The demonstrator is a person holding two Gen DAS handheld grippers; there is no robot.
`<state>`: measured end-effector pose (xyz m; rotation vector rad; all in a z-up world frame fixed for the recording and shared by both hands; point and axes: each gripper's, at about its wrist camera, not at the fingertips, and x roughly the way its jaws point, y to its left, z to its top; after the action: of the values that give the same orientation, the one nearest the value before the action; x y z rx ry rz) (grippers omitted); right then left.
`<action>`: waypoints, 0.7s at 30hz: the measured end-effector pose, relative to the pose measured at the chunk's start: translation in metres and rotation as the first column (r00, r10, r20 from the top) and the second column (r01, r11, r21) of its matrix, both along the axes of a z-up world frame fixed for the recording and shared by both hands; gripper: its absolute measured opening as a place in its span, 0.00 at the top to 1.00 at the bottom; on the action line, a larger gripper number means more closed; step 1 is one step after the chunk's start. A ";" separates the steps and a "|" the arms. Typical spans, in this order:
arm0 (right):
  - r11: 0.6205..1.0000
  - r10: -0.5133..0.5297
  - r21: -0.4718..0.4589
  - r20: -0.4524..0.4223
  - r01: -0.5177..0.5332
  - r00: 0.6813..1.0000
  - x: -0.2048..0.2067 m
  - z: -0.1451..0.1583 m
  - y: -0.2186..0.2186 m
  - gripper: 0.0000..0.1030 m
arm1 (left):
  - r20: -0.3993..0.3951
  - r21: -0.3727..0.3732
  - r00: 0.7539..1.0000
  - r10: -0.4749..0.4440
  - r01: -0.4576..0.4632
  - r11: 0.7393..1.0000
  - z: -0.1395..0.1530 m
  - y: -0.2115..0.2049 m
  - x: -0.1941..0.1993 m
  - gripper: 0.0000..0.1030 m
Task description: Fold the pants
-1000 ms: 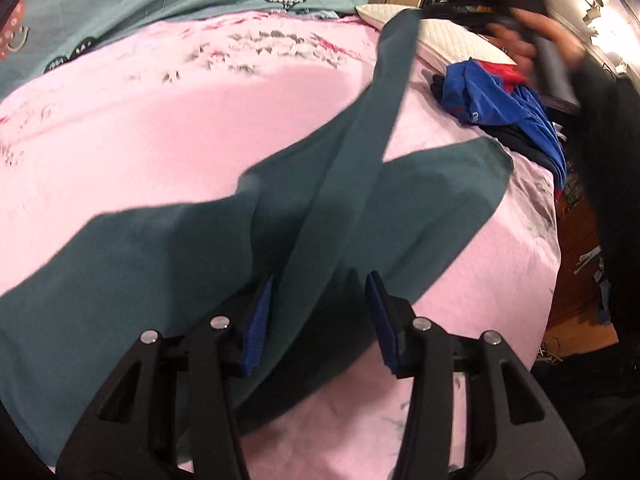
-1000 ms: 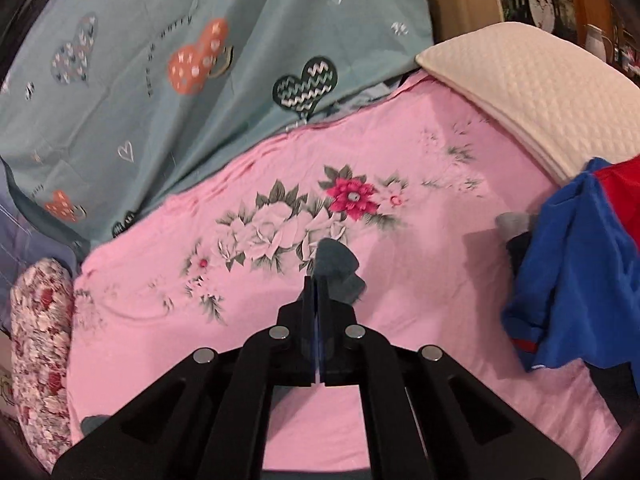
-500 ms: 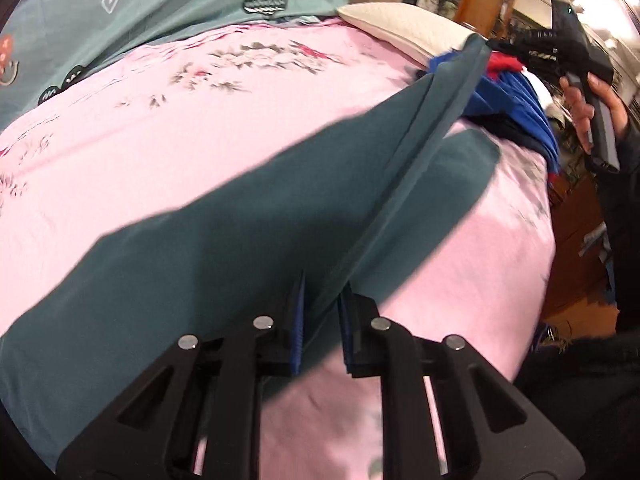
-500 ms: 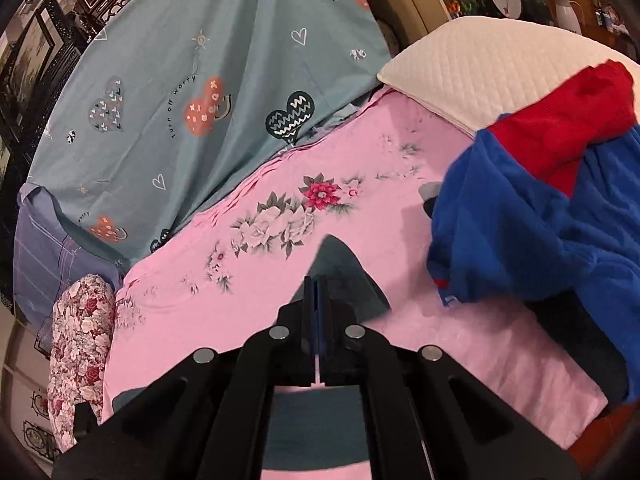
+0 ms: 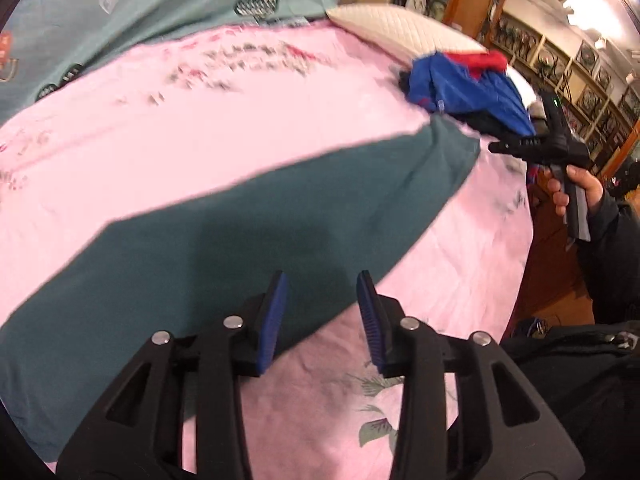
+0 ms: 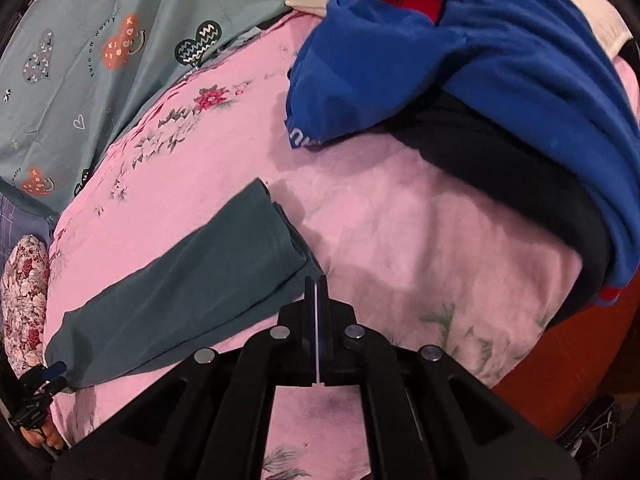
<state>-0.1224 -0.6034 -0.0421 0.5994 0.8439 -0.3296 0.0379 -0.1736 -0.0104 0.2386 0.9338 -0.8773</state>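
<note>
One pair of teal pants (image 5: 248, 232) lies doubled flat across the pink floral bedsheet (image 5: 200, 120). Left gripper (image 5: 322, 312) gapes empty over its near edge; right gripper (image 6: 316, 300), jaws together, sits at the hem's corner, grip unclear. One blue garment (image 6: 480, 60) lies at two o'clock.

Left hand-held gripper (image 5: 322, 300): blue pads (image 5: 274, 316) spread apart, nothing between them, angled down. Right hand-held gripper (image 6: 316, 292): jaws pressed together, thin slit only; w/ its tips pointing left in the left view (image 5: 496, 147), gripped by the bare right hand (image 5: 576, 192) at the handle, dark sleeve behind.
</note>
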 end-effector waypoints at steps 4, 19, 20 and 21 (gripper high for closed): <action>0.996 0.071 -0.059 0.011 -0.070 0.997 0.030 0.018 0.004 0.54 | -0.004 -0.008 0.997 0.073 -0.073 0.997 0.002 0.007 0.020 0.57; 0.960 0.212 -0.139 -0.199 -0.241 0.957 0.026 0.005 0.023 1.00 | -0.103 0.043 0.989 0.108 -0.104 0.994 -0.033 0.013 0.043 0.55; 0.960 0.218 -0.139 -0.180 -0.244 0.959 0.031 0.006 0.023 0.97 | -0.108 0.044 0.988 0.111 -0.107 0.993 -0.035 0.013 0.043 0.55; 0.956 0.225 -0.150 -0.172 -0.251 0.959 0.038 0.008 0.026 0.89 | -0.115 0.044 0.987 0.112 -0.108 0.993 -0.036 0.012 0.044 0.55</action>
<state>-0.0847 -0.5778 -0.0337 0.3099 1.0141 -0.2258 0.0814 -0.1615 -0.0468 0.1671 1.0636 -0.7788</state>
